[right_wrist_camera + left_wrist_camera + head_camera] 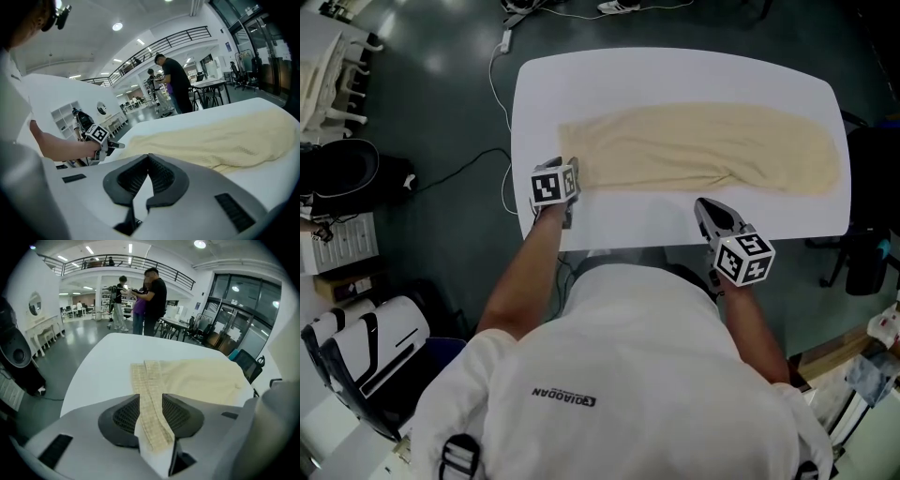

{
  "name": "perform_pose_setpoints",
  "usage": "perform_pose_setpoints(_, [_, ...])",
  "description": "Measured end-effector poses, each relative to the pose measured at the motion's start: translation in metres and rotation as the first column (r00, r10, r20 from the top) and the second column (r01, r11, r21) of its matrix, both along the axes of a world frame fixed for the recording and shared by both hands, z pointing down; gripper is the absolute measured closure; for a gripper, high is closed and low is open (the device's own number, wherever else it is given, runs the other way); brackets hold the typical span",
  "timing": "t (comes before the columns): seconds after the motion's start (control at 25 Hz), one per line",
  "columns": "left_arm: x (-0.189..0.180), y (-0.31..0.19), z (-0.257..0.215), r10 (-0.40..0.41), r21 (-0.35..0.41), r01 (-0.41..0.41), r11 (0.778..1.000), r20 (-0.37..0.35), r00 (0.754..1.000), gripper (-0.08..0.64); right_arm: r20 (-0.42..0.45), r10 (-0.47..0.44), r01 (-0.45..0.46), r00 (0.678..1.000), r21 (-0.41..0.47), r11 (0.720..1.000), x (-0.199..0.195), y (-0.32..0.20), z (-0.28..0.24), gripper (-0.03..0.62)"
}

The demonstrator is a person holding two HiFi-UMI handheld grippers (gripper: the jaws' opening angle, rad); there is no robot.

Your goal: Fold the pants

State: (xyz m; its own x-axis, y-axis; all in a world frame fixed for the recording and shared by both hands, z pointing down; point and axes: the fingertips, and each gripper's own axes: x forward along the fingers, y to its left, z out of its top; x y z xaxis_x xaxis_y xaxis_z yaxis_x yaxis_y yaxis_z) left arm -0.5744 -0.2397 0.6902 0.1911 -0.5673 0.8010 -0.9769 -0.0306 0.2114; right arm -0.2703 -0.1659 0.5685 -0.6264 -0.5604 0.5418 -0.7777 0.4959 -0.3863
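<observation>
Here left gripper [151, 398] gapes astride the pants [703, 145] edge; right gripper [149, 158], pressed shut, over bare table [656, 223].

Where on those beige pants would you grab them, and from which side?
Grip the ribbed band at the pants' left end, coming in low from that end over the table. It lies flat at the cloth's edge, likely easy to pinch; the left tool straddles it, jaws open.

Table's [675, 70] near edge partly behind the person's [628, 375] shoulders; background figures [150, 301] indistinct.
</observation>
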Motion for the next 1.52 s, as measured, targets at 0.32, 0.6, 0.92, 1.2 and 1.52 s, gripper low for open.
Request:
perform_pose_setpoints(0.32, [0.007,-0.01,0.029,-0.064,-0.067,0.071,0.995,0.096,0.993,0.353,0.036,-0.013,0.014,0.999,-0.024,1.0,0.04,-0.015,0.016,0.575])
perform_pose_setpoints(0.6, [0.015,-0.015,0.032,-0.055,-0.067,0.063,0.996,0.119,0.991,0.439,0.062,-0.047,0.049,0.997,-0.04,0.998,0.057,-0.027,0.024,0.575])
perform_pose_setpoints(0.92, [0.01,-0.013,0.028,-0.031,-0.009,0.031,0.999,0.088,0.996,0.495,0.074,-0.007,0.009,0.997,-0.02,1.0,0.063,-0.024,0.012,0.575])
perform_pose_setpoints(1.2, [0.006,0.008,0.014,-0.112,0.034,0.113,0.993,-0.035,0.993,0.508,0.034,0.051,-0.052,0.998,0.027,0.998,0.059,0.004,-0.004,0.575])
perform_pose_setpoints(1.52, [0.027,0.022,-0.051,0.041,0.138,-0.014,0.99,-0.199,0.979,0.508,0.036,0.167,-0.169,0.985,0.058,0.984,0.064,0.07,-0.033,0.575])
